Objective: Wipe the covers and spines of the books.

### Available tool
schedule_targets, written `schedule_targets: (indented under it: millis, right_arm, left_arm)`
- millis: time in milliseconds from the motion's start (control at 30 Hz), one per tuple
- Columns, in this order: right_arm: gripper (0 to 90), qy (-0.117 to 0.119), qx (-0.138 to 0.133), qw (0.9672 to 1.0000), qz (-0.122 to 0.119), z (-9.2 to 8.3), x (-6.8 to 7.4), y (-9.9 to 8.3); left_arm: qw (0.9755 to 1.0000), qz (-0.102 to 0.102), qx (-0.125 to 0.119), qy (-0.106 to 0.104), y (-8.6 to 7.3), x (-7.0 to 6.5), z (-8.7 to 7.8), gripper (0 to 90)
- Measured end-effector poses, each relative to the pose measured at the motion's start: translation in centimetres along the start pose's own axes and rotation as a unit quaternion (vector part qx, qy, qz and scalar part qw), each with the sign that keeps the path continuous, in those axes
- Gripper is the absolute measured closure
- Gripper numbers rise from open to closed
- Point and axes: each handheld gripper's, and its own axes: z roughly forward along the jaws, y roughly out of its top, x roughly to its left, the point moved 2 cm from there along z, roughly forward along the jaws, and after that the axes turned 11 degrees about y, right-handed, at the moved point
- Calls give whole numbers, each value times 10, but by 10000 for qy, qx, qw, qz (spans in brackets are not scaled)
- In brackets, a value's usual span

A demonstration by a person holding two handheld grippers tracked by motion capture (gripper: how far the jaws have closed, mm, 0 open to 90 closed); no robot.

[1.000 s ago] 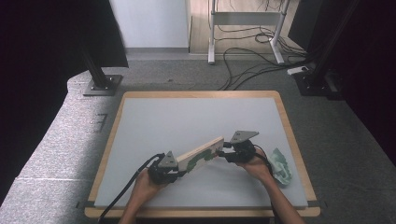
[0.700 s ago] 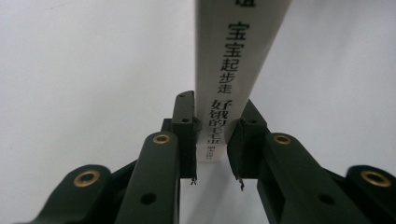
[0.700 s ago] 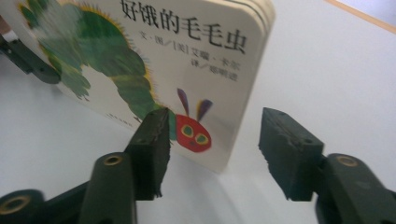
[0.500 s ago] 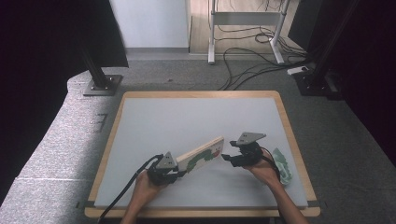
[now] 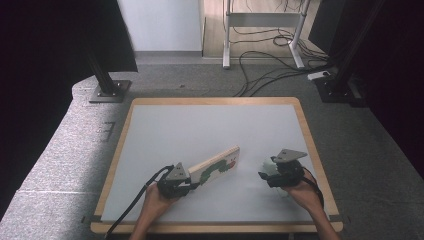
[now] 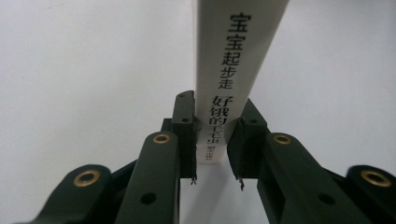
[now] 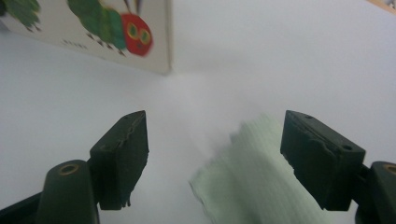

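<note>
A picture book [image 5: 217, 165] with a green caterpillar on its cover stands on edge on the white table [image 5: 210, 125]. My left gripper [image 5: 192, 182] is shut on its near end. In the left gripper view the pads [image 6: 187, 135] clamp the white spine [image 6: 224, 70], which carries black characters. My right gripper [image 5: 265, 175] is to the right of the book, apart from it. Its jaws have just been opening and stand wide [image 7: 215, 154]. A pale green cloth [image 7: 252, 172] lies on the table below and between them, unpressed. The book's cover [image 7: 107, 28] shows at upper left.
The table has a wooden rim [image 5: 215, 100] and sits on grey carpet. Beyond it, cables [image 5: 265, 60] trail across the floor by a white stand [image 5: 227, 35]. Black posts on base plates stand at the far left [image 5: 107, 90] and far right [image 5: 340, 87].
My right gripper has pulled away from the book's far end toward the right, and its jaws have spread. The left gripper and the book have stayed put.
</note>
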Motion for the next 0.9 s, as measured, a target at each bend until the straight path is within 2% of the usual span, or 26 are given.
schedule_targets:
  millis: [200,300,400,500,600,667,733,900]
  right_arm:
    - [226,-258,158,9991,305,-17,-13,-24]
    - [190,-452,252,9976,466,-24,-19,-34]
    - [170,-482,344,9961,647,-28,-26,-44]
    - [217,-645,466,9945,678,-29,-29,-53]
    - [256,-822,574,9915,834,-29,-36,-62]
    - [271,-796,499,9903,1028,-29,-41,-66]
    - [298,-765,462,9897,1116,-29,-44,-70]
    - [519,-407,363,9895,1341,-27,-45,-74]
  left_arm:
    - [10000,-8,1,-8,0,0,0,743]
    - [10000,-12,6,-19,0,0,0,743]
    - [10000,-17,9,-25,0,1,0,742]
    - [10000,-15,10,-27,0,1,0,742]
    - [10000,-15,6,-32,0,1,0,743]
    - [10000,-23,4,-35,0,1,0,743]
    - [10000,-25,5,-37,0,1,0,743]
    - [10000,-24,2,-29,0,1,0,743]
